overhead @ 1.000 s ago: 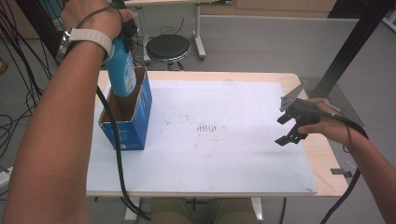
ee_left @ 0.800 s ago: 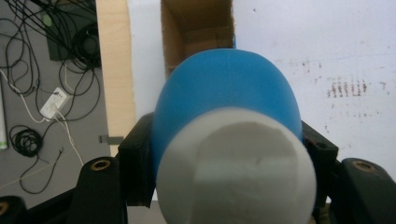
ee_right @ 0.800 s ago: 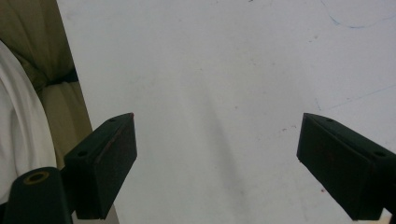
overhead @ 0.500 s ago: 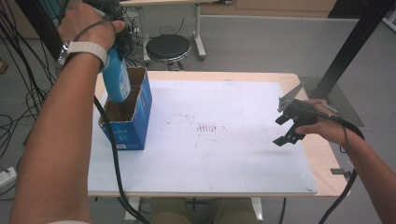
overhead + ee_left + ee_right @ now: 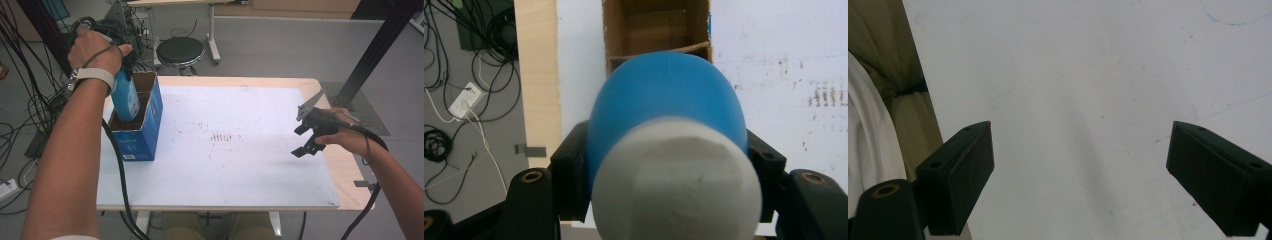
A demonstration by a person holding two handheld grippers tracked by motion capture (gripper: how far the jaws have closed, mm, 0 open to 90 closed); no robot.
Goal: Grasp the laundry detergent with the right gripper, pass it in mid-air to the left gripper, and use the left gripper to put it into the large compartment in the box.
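Note:
My left gripper (image 5: pixel 117 62) is shut on a blue bottle (image 5: pixel 126 97) with a white cap (image 5: pixel 674 182). It holds the bottle upright, its lower part down inside an open blue cardboard box (image 5: pixel 142 135) at the table's left. In the left gripper view the black jaws press on both sides of the blue bottle (image 5: pixel 666 100), and the brown inside of the box (image 5: pixel 656 27) lies below it. My right gripper (image 5: pixel 307 140) hovers over the right side of the white mat (image 5: pixel 235 165), open with nothing between its fingers (image 5: pixel 960 175).
A white mat (image 5: pixel 1088 75) covers most of the wooden table (image 5: pixel 345 170). A black stool (image 5: pixel 180 50) stands behind the table, and cables (image 5: pixel 30 95) lie on the floor at the left. A cardboard divider (image 5: pixel 659 51) splits the box.
My left hand has come down with the bottle, which now sits deeper in the box. The right gripper has stayed where it was.

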